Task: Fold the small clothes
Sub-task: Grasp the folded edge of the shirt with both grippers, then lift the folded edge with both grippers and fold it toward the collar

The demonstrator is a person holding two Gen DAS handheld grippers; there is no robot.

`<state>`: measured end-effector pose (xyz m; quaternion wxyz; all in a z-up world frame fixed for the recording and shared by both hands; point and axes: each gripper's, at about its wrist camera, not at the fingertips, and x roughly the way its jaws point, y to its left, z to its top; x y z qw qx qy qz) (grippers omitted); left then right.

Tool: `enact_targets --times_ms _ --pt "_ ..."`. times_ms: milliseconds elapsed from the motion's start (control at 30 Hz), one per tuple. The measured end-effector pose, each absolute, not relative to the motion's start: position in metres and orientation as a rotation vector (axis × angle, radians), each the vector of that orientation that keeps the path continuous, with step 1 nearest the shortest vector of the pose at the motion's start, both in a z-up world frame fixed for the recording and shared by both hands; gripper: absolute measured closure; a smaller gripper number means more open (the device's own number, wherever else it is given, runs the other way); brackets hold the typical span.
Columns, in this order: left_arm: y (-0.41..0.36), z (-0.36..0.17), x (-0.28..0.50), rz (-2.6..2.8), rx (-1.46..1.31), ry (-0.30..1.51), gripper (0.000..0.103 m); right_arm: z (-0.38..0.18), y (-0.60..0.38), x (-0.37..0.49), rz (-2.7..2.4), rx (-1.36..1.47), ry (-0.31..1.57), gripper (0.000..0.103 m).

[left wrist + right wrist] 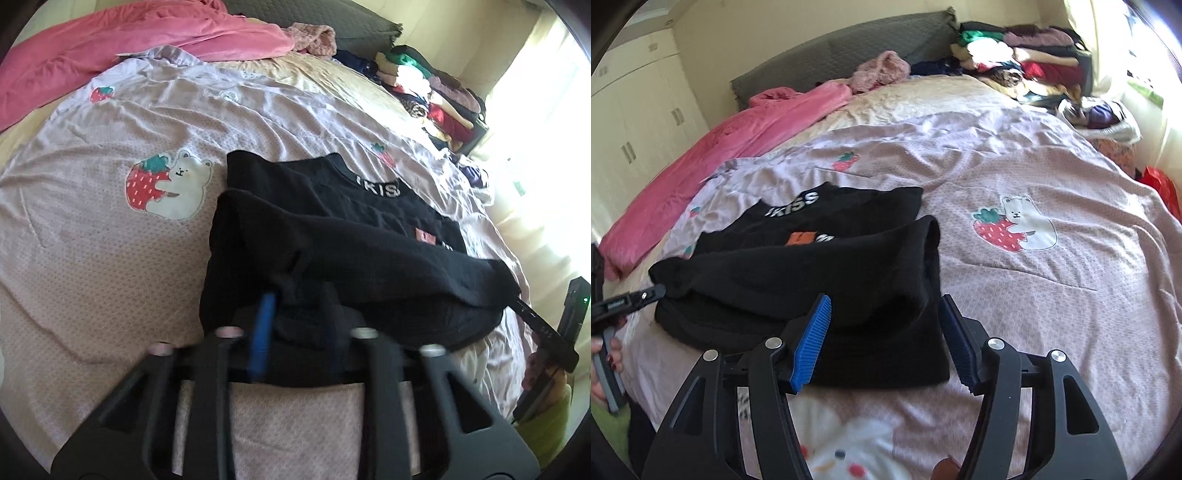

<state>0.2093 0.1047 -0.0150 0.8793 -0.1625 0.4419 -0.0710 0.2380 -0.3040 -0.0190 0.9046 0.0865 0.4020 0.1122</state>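
Left wrist view: your left gripper (299, 306) was clamped on a raised fold of the black top (332, 236), its blue pad (263, 332) pressed into the cloth. The top lay part-folded on the lilac sheet (92, 240), white lettering up, beside the strawberry-bear print (168, 184). A pink blanket (129, 40) lay at the far side, a clothes pile (432, 88) at the far right. Right wrist view: your right gripper (884, 343) stood wide, its blue pads (812, 343) apart over the near hem of the top (820, 273), holding nothing. At far left, the left gripper (646, 295) pinched the top's corner. The blanket (720, 140) and pile (1023, 62) lay beyond.
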Motion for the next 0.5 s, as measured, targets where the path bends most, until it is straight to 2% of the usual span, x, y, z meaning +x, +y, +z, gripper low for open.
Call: enact_targets --times_ms 67,100,500 --pt "0.104 -0.014 0.213 -0.146 -0.334 0.918 0.102 -0.020 -0.304 0.246 0.248 0.191 0.843 0.078" --pt "0.102 -0.011 0.214 -0.144 -0.320 0.910 0.103 -0.020 -0.304 0.249 0.254 0.190 0.849 0.097" --pt "0.126 0.016 0.242 -0.127 -0.380 0.824 0.103 0.024 -0.315 0.286 0.281 0.260 0.745 0.097"
